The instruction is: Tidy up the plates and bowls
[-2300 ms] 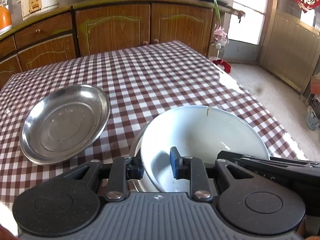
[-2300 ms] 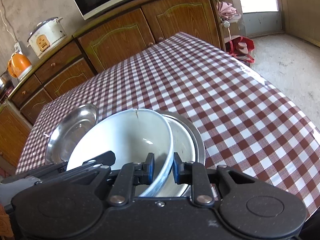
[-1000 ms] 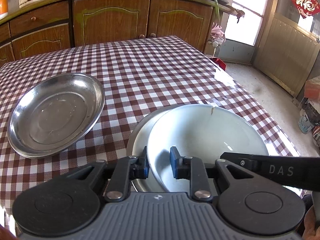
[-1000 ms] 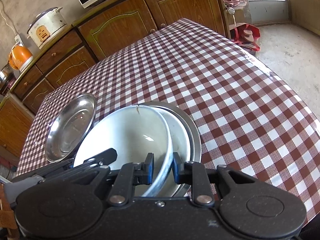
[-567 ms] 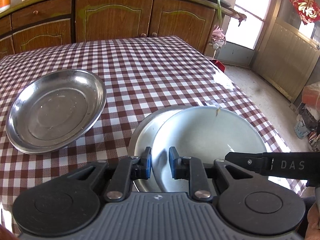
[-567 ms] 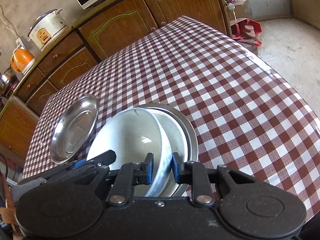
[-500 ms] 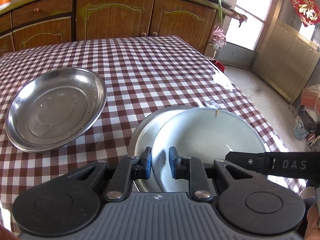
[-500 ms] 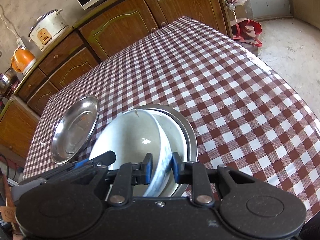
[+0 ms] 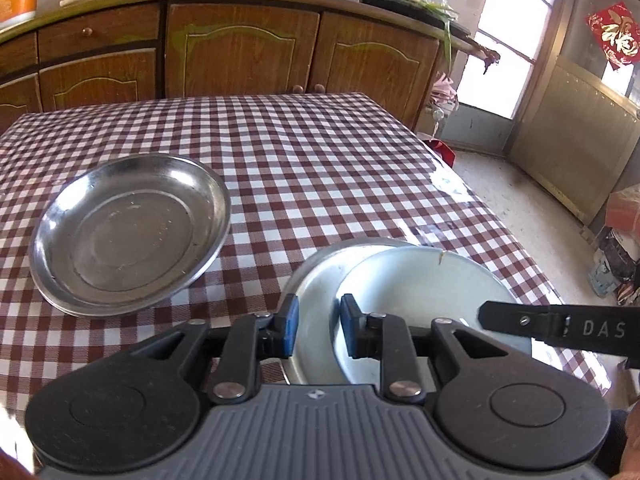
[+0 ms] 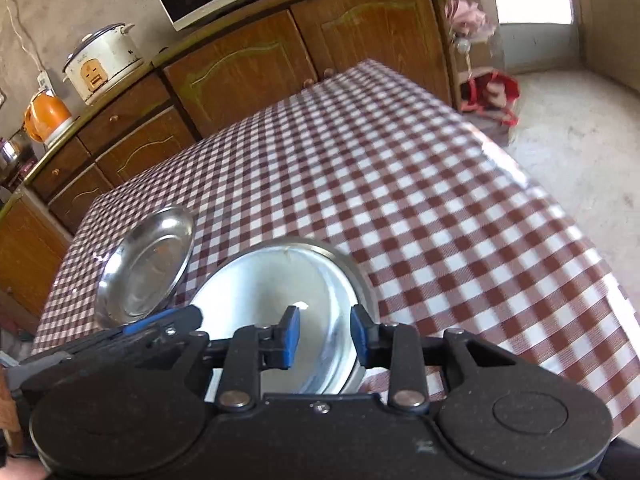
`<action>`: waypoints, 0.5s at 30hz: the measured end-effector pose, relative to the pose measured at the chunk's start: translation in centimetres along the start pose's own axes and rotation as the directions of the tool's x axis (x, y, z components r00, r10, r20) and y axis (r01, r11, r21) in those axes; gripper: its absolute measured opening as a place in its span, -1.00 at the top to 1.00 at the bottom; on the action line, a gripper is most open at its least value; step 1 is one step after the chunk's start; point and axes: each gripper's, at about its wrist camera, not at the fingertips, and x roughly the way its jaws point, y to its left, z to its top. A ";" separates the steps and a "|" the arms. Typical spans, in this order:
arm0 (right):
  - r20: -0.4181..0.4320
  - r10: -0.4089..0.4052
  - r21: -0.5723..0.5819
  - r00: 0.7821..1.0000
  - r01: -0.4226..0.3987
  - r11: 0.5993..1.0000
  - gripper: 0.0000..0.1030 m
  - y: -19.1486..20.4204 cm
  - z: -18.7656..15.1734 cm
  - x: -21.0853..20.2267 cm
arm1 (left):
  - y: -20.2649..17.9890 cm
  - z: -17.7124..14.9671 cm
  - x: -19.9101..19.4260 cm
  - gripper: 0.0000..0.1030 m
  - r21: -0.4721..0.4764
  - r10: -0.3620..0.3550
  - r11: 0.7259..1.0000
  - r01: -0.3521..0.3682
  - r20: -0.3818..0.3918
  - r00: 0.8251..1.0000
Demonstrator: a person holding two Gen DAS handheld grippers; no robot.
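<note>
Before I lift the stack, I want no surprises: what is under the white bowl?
The white bowl sits in a steel plate on the checked tablecloth. The bowl hides the plate's middle.

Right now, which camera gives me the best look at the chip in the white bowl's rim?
Left wrist: the white bowl is sharp there, with the crack visible at its far rim. The right wrist view is motion-blurred; the bowl shows, but its chip is only a faint smudge.
</note>
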 end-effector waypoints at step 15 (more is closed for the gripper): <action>0.050 -0.065 -0.079 0.997 0.068 0.995 0.82 1.1 -1.5 1.1 | 1.5 0.6 -1.6 0.31 -0.045 0.045 0.998 -0.043 0.042 0.998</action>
